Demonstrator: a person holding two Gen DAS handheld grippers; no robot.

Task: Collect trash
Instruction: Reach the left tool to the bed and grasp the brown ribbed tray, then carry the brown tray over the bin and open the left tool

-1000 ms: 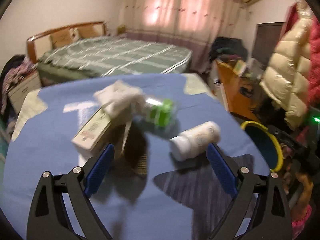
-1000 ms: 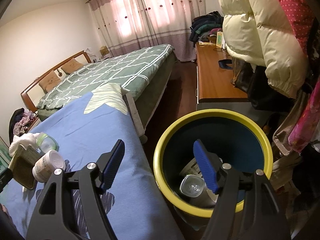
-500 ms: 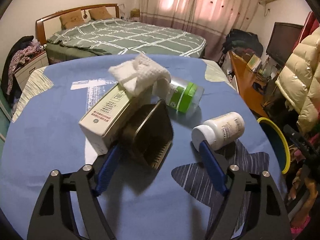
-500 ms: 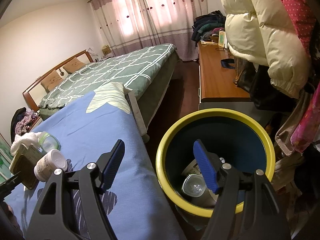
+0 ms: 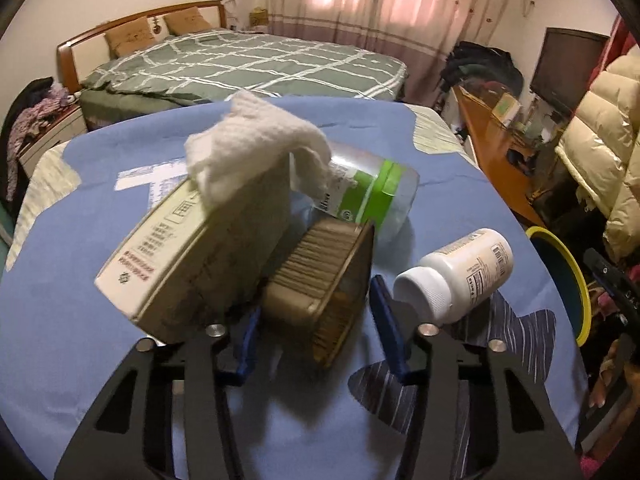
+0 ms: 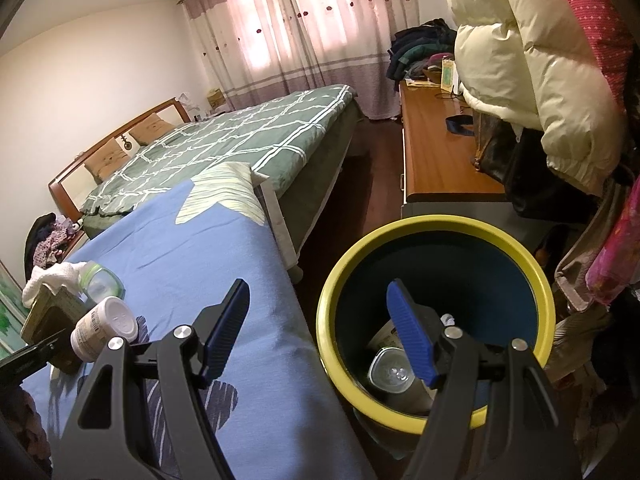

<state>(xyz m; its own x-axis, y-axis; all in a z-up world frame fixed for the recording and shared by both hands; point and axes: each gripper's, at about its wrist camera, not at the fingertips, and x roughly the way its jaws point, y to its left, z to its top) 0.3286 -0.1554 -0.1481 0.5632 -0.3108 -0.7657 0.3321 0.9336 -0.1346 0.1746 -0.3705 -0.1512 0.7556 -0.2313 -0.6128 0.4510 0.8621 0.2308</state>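
On the blue cloth [image 5: 80,320] lie a brown foil tray [image 5: 320,292], a cardboard box [image 5: 188,256] with a white cloth [image 5: 248,148] on it, a green-lidded clear jar [image 5: 372,196] and a white pill bottle [image 5: 460,272]. My left gripper [image 5: 316,332] is open, its blue pads on either side of the foil tray. My right gripper [image 6: 316,328] is open and empty, held over the edge of the yellow-rimmed bin [image 6: 440,228], which holds a clear bottle [image 6: 392,372]. The pill bottle [image 6: 104,332] also shows in the right wrist view.
A bed with a green checked cover [image 5: 248,64] stands behind the table. A wooden desk [image 6: 436,156] and hanging puffer jackets [image 6: 532,60] crowd the right side. The bin [image 5: 568,280] stands off the table's right edge.
My left gripper has moved forward to the pile and its jaws have narrowed around the foil tray. The right gripper has stayed over the bin.
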